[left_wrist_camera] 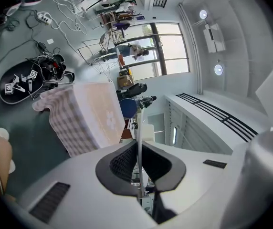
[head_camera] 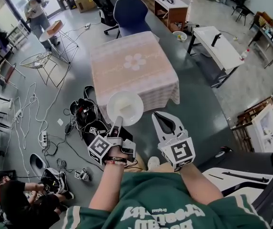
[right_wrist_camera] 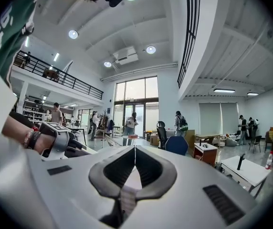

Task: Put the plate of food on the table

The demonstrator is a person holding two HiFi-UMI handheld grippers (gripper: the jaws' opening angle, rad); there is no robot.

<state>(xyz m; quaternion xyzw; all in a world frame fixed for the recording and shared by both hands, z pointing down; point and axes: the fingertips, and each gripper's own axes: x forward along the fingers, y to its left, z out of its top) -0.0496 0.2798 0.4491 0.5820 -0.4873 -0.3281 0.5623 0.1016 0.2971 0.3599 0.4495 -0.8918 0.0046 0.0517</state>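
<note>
My left gripper (head_camera: 119,121) is shut on the near rim of a white plate (head_camera: 125,107), held above the floor short of the table. What lies on the plate looks pale and I cannot make it out. In the left gripper view the plate (left_wrist_camera: 137,123) shows edge-on as a thin white line pinched between the pads of the left gripper (left_wrist_camera: 138,144). The table (head_camera: 134,63) with its pink checked cloth stands ahead, also seen as the table (left_wrist_camera: 91,113). My right gripper (head_camera: 156,114) hangs beside the plate, shut and empty; the right gripper (right_wrist_camera: 135,148) shows its tips meeting.
A blue office chair (head_camera: 131,13) stands behind the table. Black bags and cables (head_camera: 86,116) lie on the floor left of my path. A white desk (head_camera: 217,46) is at the right, a wire rack (head_camera: 43,61) at the left, and a crouching person (head_camera: 26,199) at the lower left.
</note>
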